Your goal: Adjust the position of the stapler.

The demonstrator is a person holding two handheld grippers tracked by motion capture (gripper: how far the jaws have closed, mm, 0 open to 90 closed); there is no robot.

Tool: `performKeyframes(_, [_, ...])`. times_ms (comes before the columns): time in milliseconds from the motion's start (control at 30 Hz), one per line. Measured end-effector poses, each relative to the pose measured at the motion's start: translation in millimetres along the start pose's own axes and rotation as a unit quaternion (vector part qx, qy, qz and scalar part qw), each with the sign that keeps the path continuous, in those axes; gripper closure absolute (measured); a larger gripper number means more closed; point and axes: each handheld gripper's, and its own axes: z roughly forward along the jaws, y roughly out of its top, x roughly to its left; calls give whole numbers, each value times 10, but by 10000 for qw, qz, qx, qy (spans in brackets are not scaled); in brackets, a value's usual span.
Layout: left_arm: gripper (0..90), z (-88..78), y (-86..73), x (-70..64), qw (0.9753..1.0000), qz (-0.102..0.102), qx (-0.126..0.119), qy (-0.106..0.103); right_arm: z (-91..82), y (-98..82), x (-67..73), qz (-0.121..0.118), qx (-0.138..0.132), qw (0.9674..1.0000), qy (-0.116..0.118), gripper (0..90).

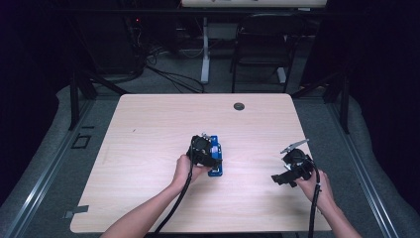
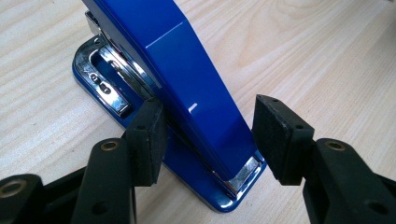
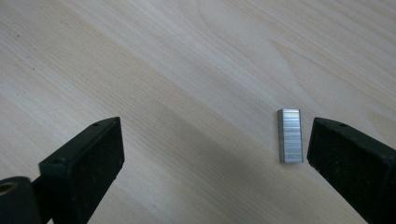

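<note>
Lengthwise, the blue stapler [image 2: 187, 88] points away from the left claw [image 2: 210, 140].

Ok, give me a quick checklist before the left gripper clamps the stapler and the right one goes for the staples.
1. Stapler sits between the left gripper fingers: ok.
2. Both pads press on the stapler: not ok; one finger looks to touch its side, the other stands apart.
3. Stapler base flat on the table: ok.
4. Staple strip lies between the right gripper fingers: ok, but close to one finger, off centre.
5. Right gripper wide open: ok.
6. Stapler already loaded: cannot tell.
</note>
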Motion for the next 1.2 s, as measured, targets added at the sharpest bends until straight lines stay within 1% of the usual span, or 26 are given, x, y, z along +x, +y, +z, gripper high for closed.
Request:
performKeyframes(67, [470,1,-10,-8,10000,-11,-32,17,5,-1,7,42,-45,10000,0,34])
performKeyframes(100, [471,-2,-13,-13,10000,17,-24,33,4,2,5,-2,-3,10000,3,34])
performKeyframes(200, [480,-6,-17,-26,10000,44,-33,56,2,4,2,-33,4,10000,-4,34])
performKeyframes(233, [488,-8,-17,-33,10000,45,-27,17,3,4,2,-28,-2,10000,-5,34])
performKeyframes(267, [519,-6,-19,-34,10000,43,-38,-8,8,5,4,-7,-20,10000,-11,34])
performKeyframes(333, [525,1,-20,-40,10000,47,-45,-38,7,7,4,-14,4,10000,-5,34])
performKeyframes(367, [526,-1,-18,-40,10000,69,-34,-31,17,3,8,23,-55,10000,15,34])
performKeyframes(400, [527,-2,-19,-38,10000,67,-26,-54,8,9,11,-15,-27,10000,17,34])
performKeyframes(467, [530,-8,-18,-28,9999,82,-3,-85,3,10,13,-12,-21,10000,47,34])
performKeyframes(533, [533,-13,-17,-25,9999,100,23,-112,2,9,13,-15,-20,10000,44,34])
performKeyframes(567, [539,-19,-18,-24,9998,101,42,-161,1,8,11,-16,-16,10000,45,34])
performKeyframes(633, [543,-23,-19,-24,9998,90,50,-170,0,6,15,-1,-43,10000,33,34])
performKeyframes(667, [543,-23,-16,-25,9998,82,57,-165,-2,6,14,-15,-36,10000,12,34])
performKeyframes(700, [538,-14,-14,-27,9999,19,25,-101,-4,7,15,-27,-33,10000,10,34])
performKeyframes(733, [530,-14,-14,-27,9999,19,25,-101,-4,7,15,-27,-33,10000,10,34])
performKeyframes(767, [507,1,-20,-29,9999,-67,1,-77,-4,8,19,-22,-47,10000,39,34])
performKeyframes(800, [507,14,-23,-32,9999,-103,-4,-31,-4,8,19,-22,-47,10000,39,34])
performKeyframes(833, [469,40,-27,-34,9999,-120,51,21,-5,10,16,-42,-28,10000,51,34])
performKeyframes(900, [465,58,-41,-52,9999,-100,-26,125,-3,11,14,-55,-7,10000,23,34])
performKeyframes(933, [467,61,-38,-73,9998,-49,-11,181,0,11,13,-55,4,10000,28,34])
performKeyframes(967, [468,61,-38,-76,9998,-16,-3,193,4,11,12,-55,8,10000,42,34])
performKeyframes(1000, [469,60,-42,-75,9998,-32,-15,188,7,9,12,-51,1,10000,32,34])
performKeyframes(1100, [484,53,-44,-81,9999,18,12,141,3,9,11,-61,9,10000,53,34])
performKeyframes(1133, [492,49,-41,-82,9999,69,46,136,-2,10,10,-91,29,10000,16,34])
performKeyframes(1200, [502,50,-39,-85,9998,141,63,153,-4,10,12,-90,30,10000,21,34])
